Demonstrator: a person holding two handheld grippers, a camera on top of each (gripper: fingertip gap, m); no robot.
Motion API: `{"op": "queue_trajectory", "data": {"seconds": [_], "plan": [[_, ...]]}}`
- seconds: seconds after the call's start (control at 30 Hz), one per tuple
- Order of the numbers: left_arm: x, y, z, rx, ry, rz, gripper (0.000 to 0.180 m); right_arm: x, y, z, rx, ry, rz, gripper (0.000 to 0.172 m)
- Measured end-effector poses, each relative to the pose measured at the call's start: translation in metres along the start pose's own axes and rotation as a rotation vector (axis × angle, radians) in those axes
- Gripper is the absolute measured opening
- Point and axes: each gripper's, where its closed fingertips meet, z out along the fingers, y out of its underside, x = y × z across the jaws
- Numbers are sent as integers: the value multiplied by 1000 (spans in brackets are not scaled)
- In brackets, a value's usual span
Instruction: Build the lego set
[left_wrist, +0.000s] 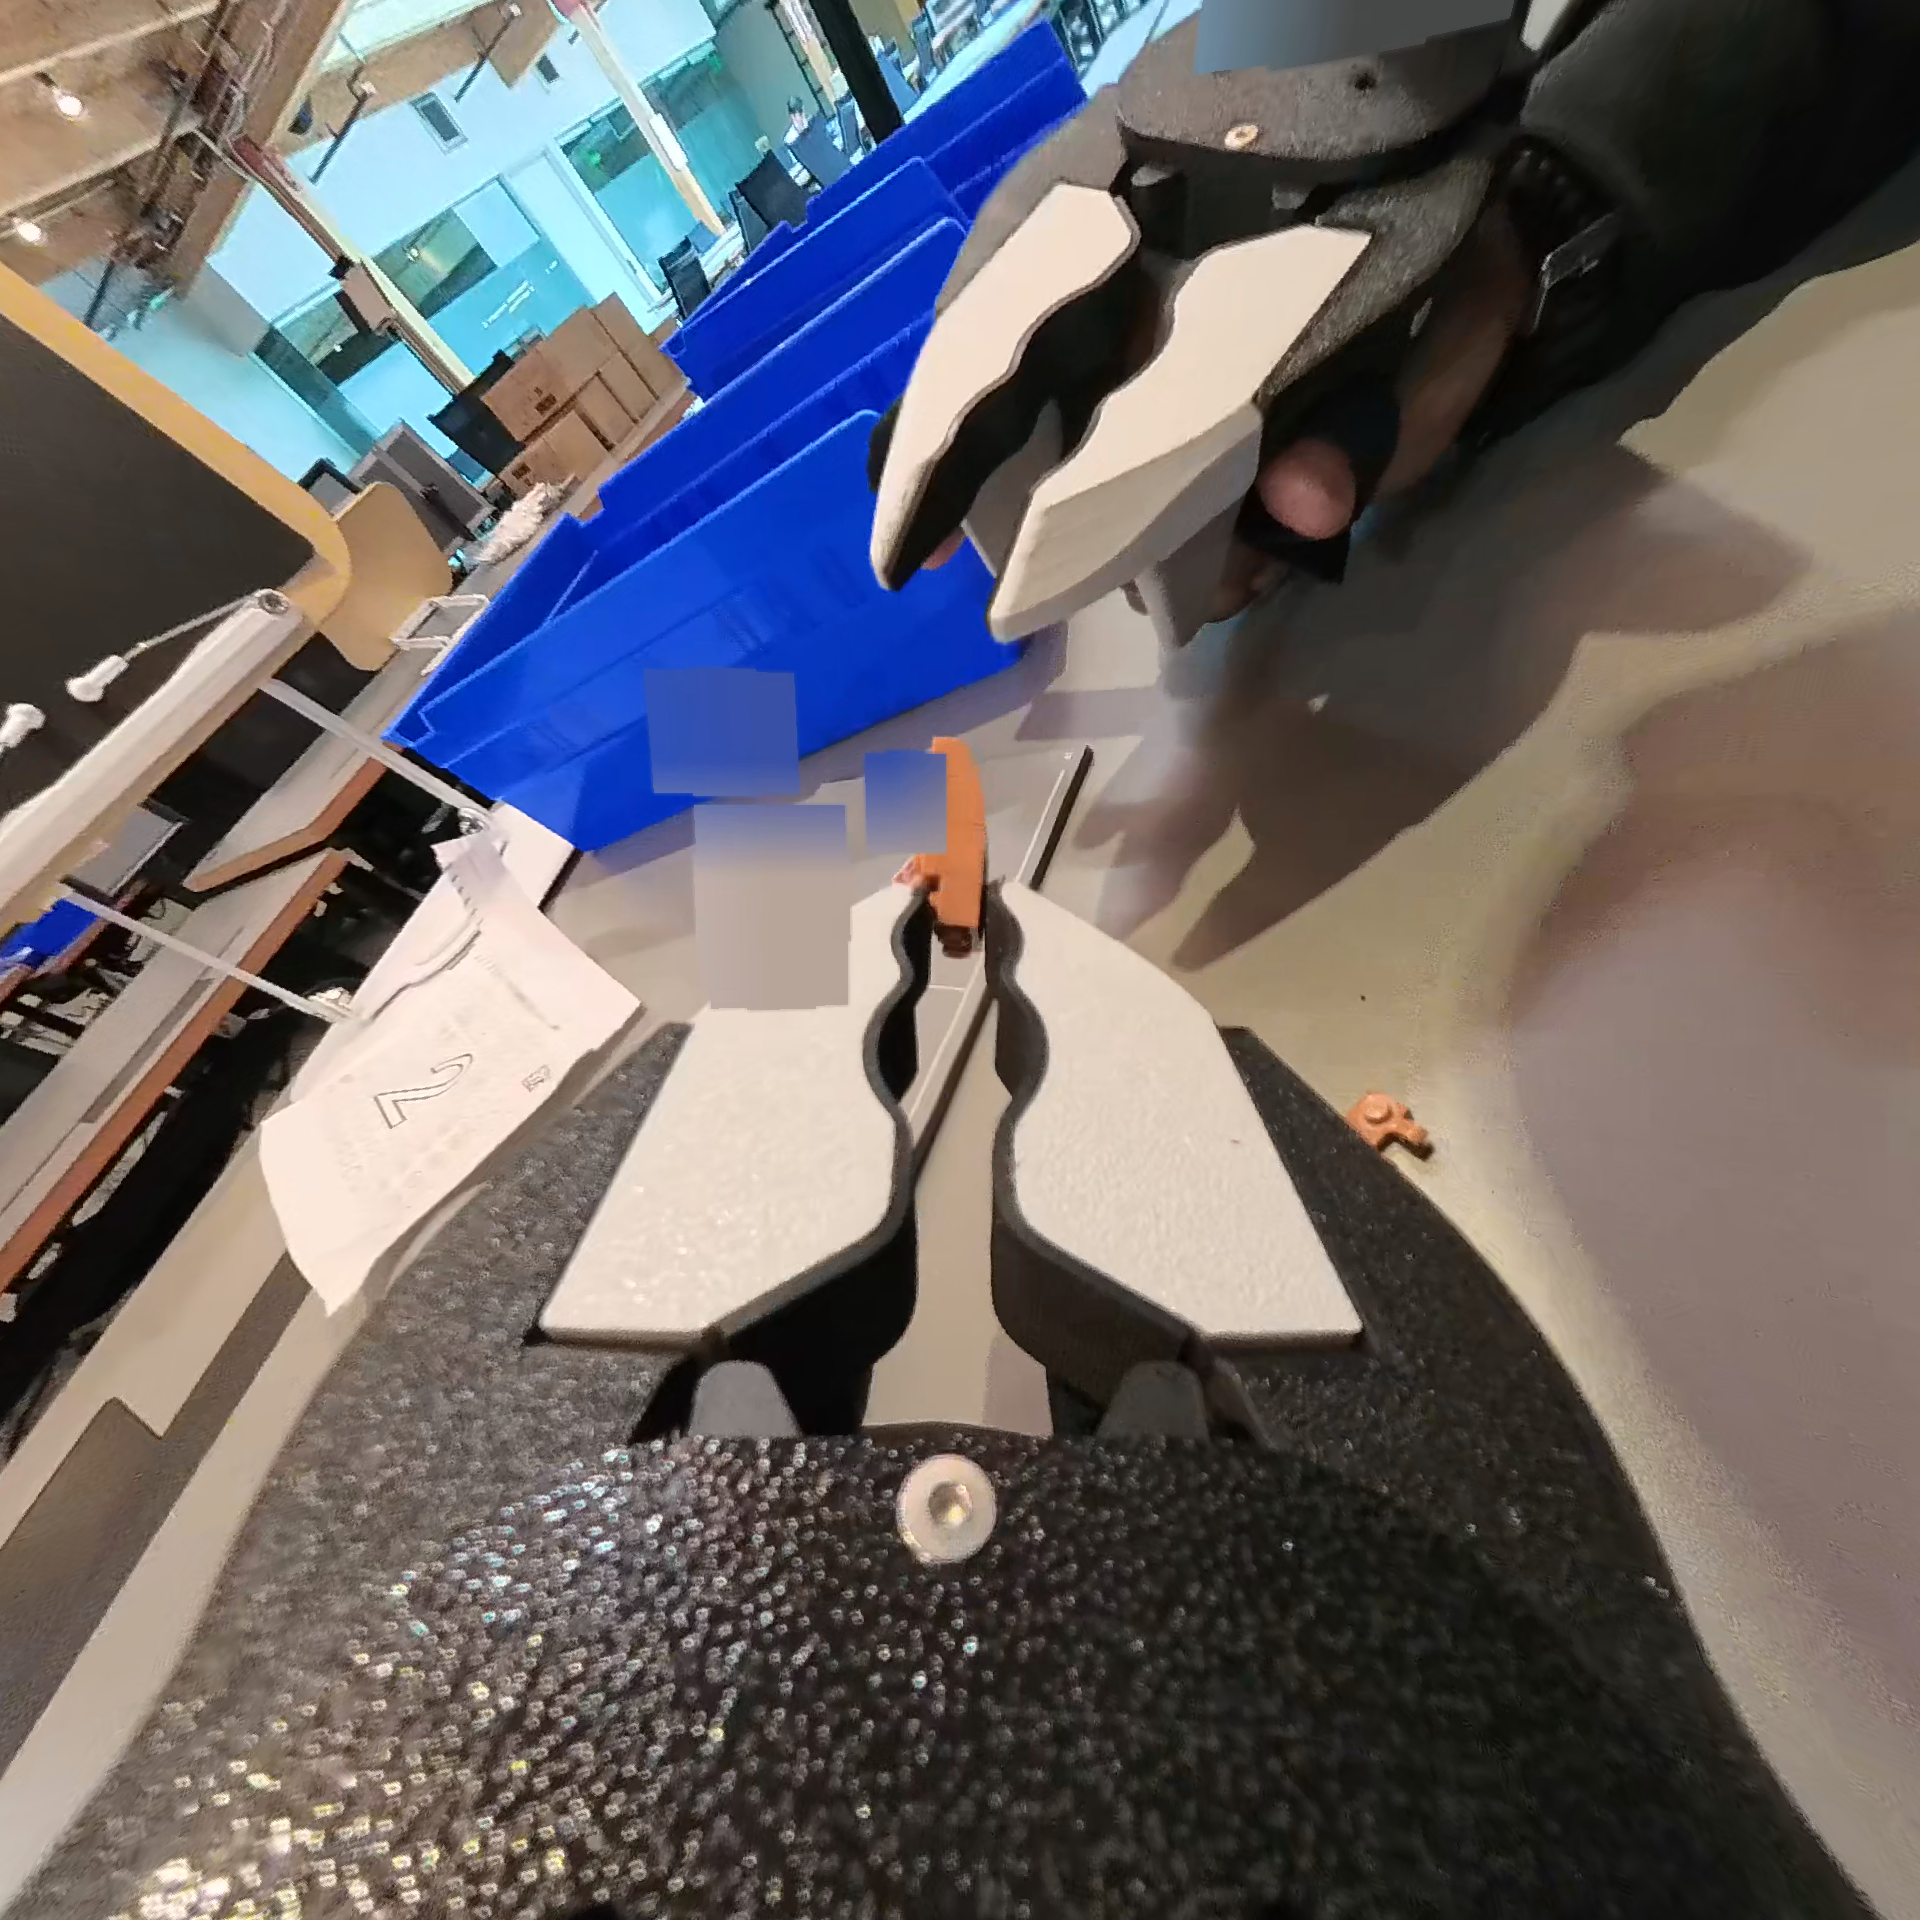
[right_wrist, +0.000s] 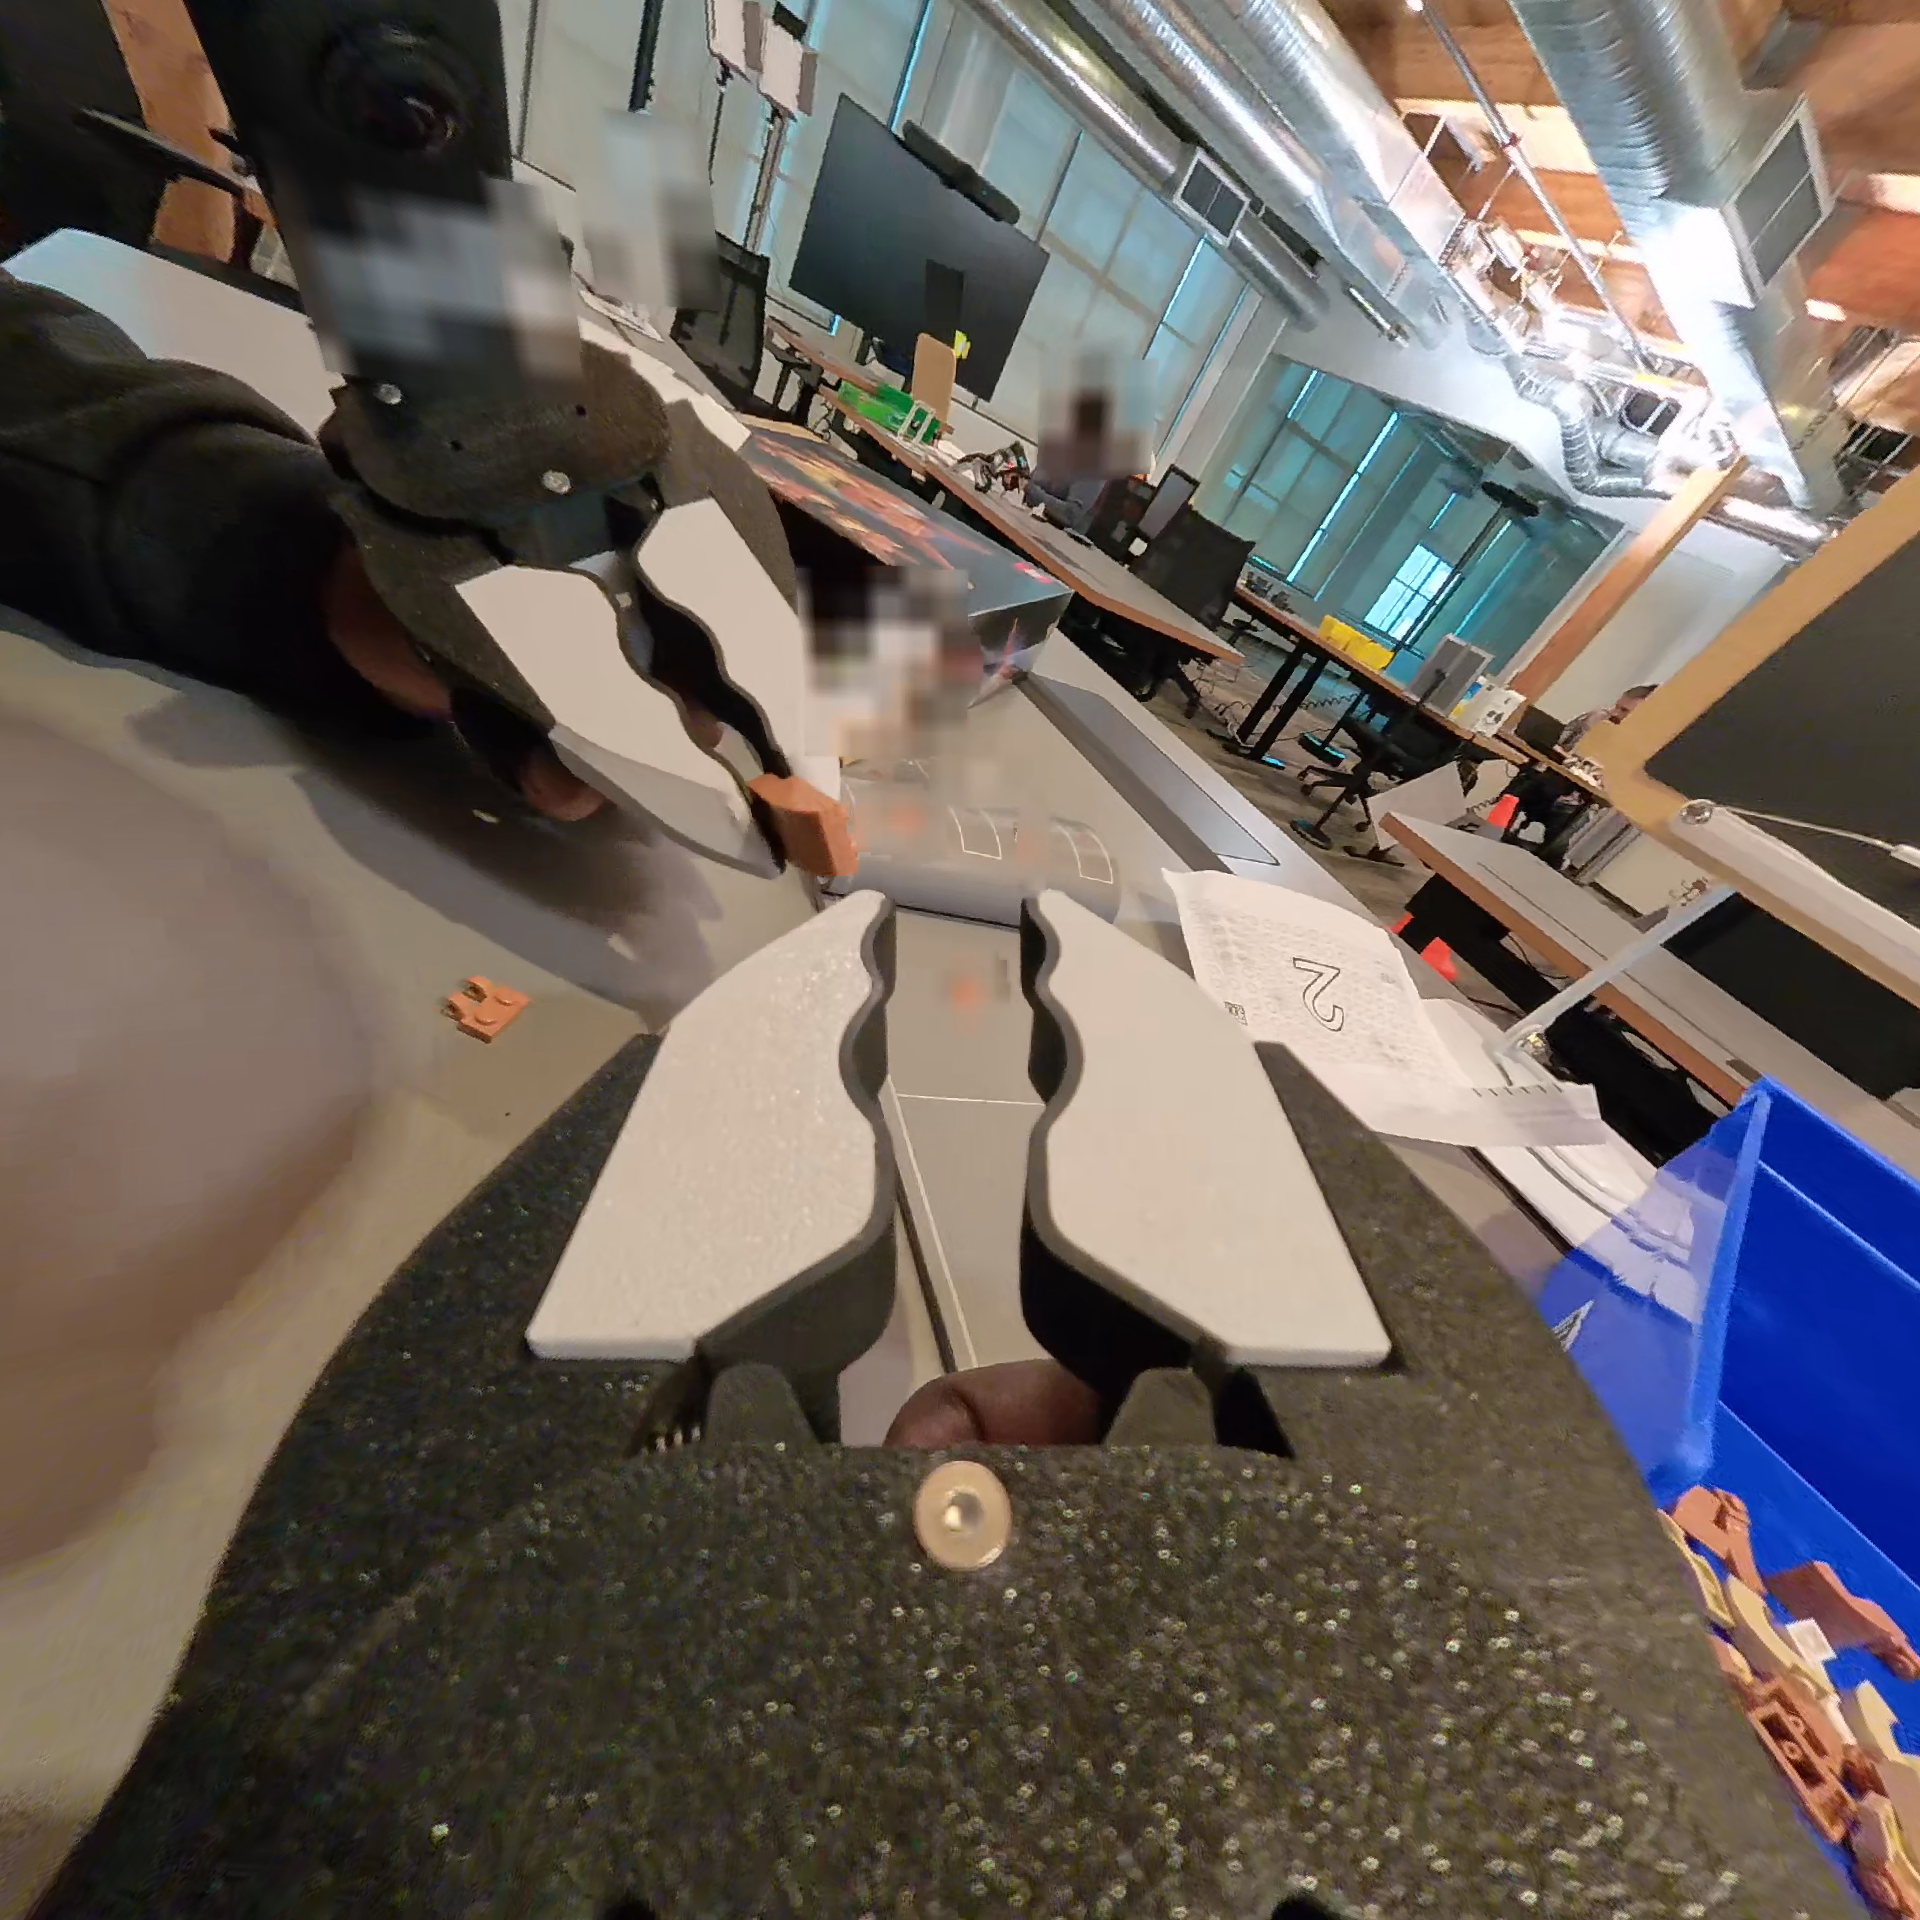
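Note:
My left gripper (left_wrist: 956, 904) is shut on an orange-brown brick (left_wrist: 958, 831), which sticks out forward from between its fingertips. The right wrist view shows the same gripper (right_wrist: 774, 810) at the upper left, with the brick (right_wrist: 808, 821) pinched at its tips above a grey printed sheet (right_wrist: 966, 1143). My right gripper (right_wrist: 956, 914) is open with nothing between its fingers, and hovers over that sheet. In the left wrist view, the right gripper (left_wrist: 956, 587) hangs open in front of the blue bin (left_wrist: 727, 623). A small orange plate (left_wrist: 1387, 1122) lies loose on the table and also shows in the right wrist view (right_wrist: 486, 1006).
A row of blue bins runs along the table's far side. One bin (right_wrist: 1818, 1299) holds several brown and tan bricks (right_wrist: 1787, 1683). A white printed paper (left_wrist: 436, 1081) lies near the table edge and also shows in the right wrist view (right_wrist: 1320, 997). Gloved hands hold both grippers. The left gripper's tips are roughly 6 centimetres from the right gripper's.

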Motion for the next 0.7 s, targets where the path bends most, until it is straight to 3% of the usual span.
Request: {"op": "queue_trajectory", "data": {"seconds": [0.03,0.27,0.5,0.7], "plan": [[0,1,0,-9,0,-3,9,-1,0,-1,5,-8,-2,23],[6,4,-3,-41,35,-52,9,-27,-8,-7,56,-173,9,29],[18,-6,-2,-63,63,56,9,-42,-2,3,9,-203,-90,33],[32,-4,0,-65,149,55,9,-53,7,8,-38,-231,-194,31]]}}
